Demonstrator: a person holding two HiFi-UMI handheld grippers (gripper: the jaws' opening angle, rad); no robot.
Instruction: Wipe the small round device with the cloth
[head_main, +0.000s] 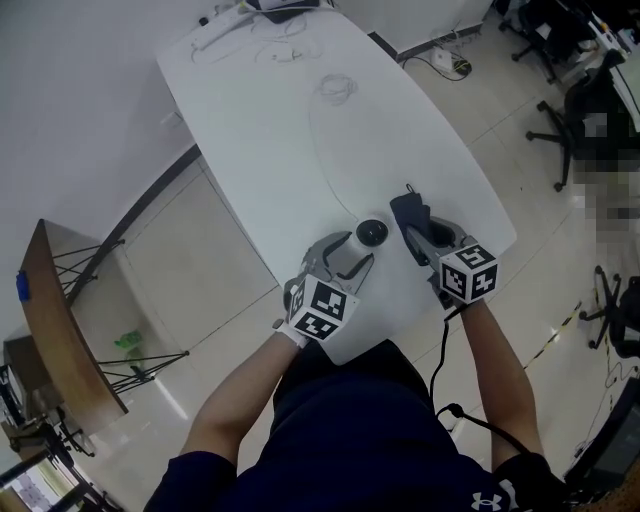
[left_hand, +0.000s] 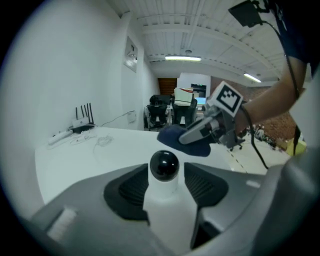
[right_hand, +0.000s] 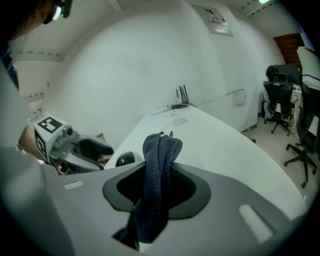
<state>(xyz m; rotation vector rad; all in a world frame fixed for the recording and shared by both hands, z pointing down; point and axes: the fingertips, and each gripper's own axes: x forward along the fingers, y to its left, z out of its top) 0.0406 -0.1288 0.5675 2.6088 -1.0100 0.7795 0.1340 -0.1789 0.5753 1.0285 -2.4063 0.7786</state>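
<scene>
The small round device (head_main: 372, 233), a white body with a glossy black dome, stands near the front edge of the white table (head_main: 300, 120). My left gripper (head_main: 357, 251) is shut on its white body (left_hand: 167, 210), and the black dome (left_hand: 164, 165) sticks up between the jaws. My right gripper (head_main: 412, 222) is shut on a dark blue cloth (right_hand: 157, 185), which hangs folded between its pads. In the head view the cloth (head_main: 405, 206) sits just right of the device, close but apart. The left gripper view shows the right gripper (left_hand: 210, 127) and cloth (left_hand: 182, 137) hovering behind the dome.
Cables and a router (head_main: 270, 10) lie at the table's far end, with a loose wire coil (head_main: 337, 88) in the middle. Office chairs (head_main: 580, 120) stand on the floor to the right. A wooden rack (head_main: 60, 320) stands at the left.
</scene>
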